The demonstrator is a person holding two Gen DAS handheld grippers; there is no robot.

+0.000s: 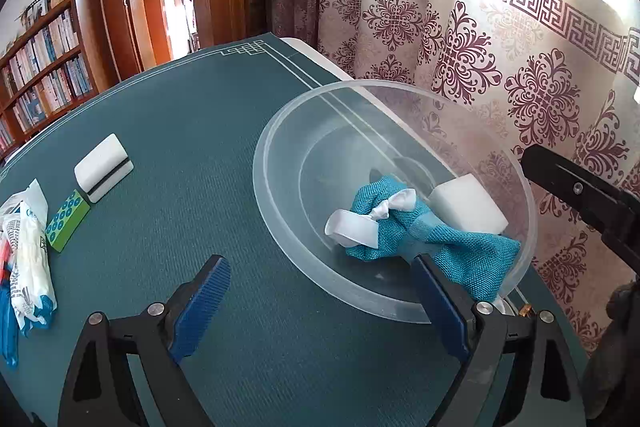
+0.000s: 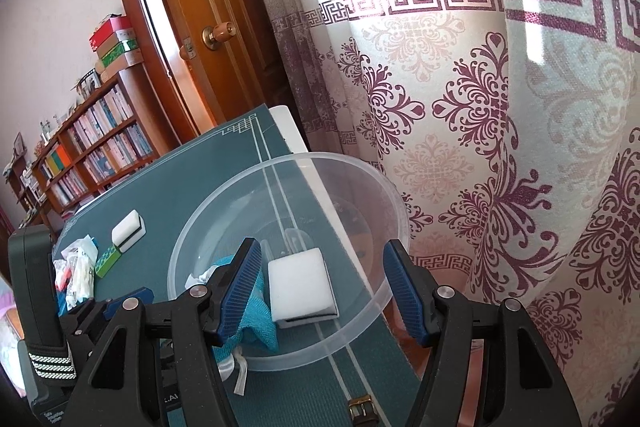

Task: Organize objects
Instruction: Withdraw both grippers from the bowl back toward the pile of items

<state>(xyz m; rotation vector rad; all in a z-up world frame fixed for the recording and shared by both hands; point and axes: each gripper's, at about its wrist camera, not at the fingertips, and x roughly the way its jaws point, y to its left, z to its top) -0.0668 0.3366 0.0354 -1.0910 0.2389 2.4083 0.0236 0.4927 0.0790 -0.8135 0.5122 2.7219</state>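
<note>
- A clear round plastic bowl (image 1: 276,195) stands upright on the green mat, close to its curtain-side edge.
- A teal woven cloth tied with a white ribbon (image 1: 404,227) lies crumpled inside the bowl, draped over the near rim.
- A white sponge block (image 2: 300,283) lies in the bowl beside the cloth.
- A second white sponge block with a dark stripe (image 1: 104,167), a green dotted box (image 1: 66,221) and plastic-wrapped packets (image 1: 28,259) lie near the mat's opposite edge.

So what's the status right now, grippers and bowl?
Left gripper empty, jaws opening. Right gripper open, empty. Bowl holds cloth and sponge. Nothing in the way.
</note>
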